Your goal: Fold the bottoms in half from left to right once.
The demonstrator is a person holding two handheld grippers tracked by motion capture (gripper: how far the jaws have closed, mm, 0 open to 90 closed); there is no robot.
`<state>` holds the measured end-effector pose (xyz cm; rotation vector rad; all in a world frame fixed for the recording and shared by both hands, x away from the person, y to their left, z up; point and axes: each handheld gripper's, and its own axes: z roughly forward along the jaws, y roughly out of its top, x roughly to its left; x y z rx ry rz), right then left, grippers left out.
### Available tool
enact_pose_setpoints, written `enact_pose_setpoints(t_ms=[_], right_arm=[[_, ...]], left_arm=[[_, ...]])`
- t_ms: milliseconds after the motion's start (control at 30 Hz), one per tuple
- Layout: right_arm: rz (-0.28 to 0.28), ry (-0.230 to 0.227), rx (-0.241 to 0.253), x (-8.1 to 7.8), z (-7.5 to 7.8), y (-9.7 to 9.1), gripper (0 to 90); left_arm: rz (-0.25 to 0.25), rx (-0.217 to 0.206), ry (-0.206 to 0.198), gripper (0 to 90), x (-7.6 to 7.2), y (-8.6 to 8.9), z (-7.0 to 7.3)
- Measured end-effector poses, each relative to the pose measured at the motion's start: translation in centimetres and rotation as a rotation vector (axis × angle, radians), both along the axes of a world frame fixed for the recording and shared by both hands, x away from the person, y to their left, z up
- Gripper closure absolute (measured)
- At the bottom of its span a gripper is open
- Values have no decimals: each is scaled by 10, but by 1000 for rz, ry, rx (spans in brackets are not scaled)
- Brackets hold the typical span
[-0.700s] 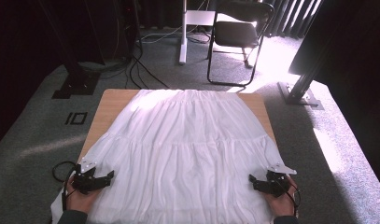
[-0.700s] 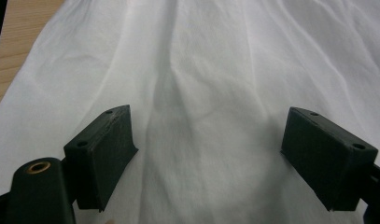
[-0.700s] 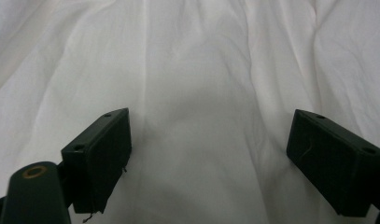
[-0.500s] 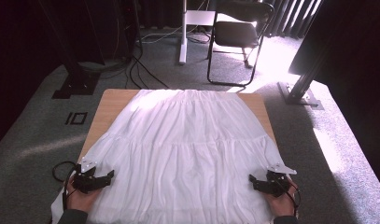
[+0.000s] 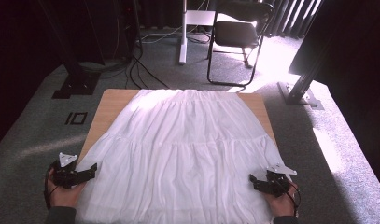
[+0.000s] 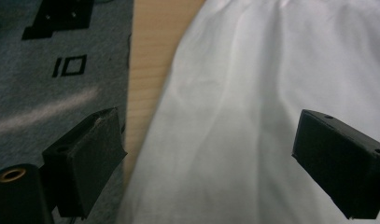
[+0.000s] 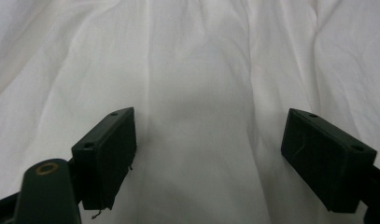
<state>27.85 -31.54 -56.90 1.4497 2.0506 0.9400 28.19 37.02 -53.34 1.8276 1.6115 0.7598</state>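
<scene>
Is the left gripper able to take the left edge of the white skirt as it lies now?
Probably yes. The left gripper is open beside the white skirt, whose left edge lies between its jaws in the left gripper view, with nothing between them.

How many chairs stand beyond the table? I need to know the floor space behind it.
1. A black folding chair stands on the carpet past the table's far edge; dark corners may hide more.

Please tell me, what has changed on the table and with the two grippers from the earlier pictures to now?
Nothing has visibly changed. The white skirt lies spread flat on the wooden table as before. The left gripper and the right gripper stay open at its near corners, holding nothing.
</scene>
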Motion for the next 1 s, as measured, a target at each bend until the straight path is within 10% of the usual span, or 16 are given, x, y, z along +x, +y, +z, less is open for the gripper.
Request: enact_pose_setpoints(t_ms=[200, 433, 533, 867, 1000], right_arm=[[0, 0, 0, 0, 0, 0, 176], [0, 0, 0, 0, 0, 0, 176], [0, 0, 0, 0, 0, 0, 176], [0, 0, 0, 0, 0, 0, 176], [0, -1, 0, 0, 0, 0, 176]], left_arm=[[5, 10, 76, 93, 3, 8, -20], [-16, -98, 84, 104, 3, 19, -24], [15, -125, 69, 245, -2, 27, -22], [-31, 116, 57, 861, -8, 9, -12], [18, 150, 44, 886, -7, 21, -6]])
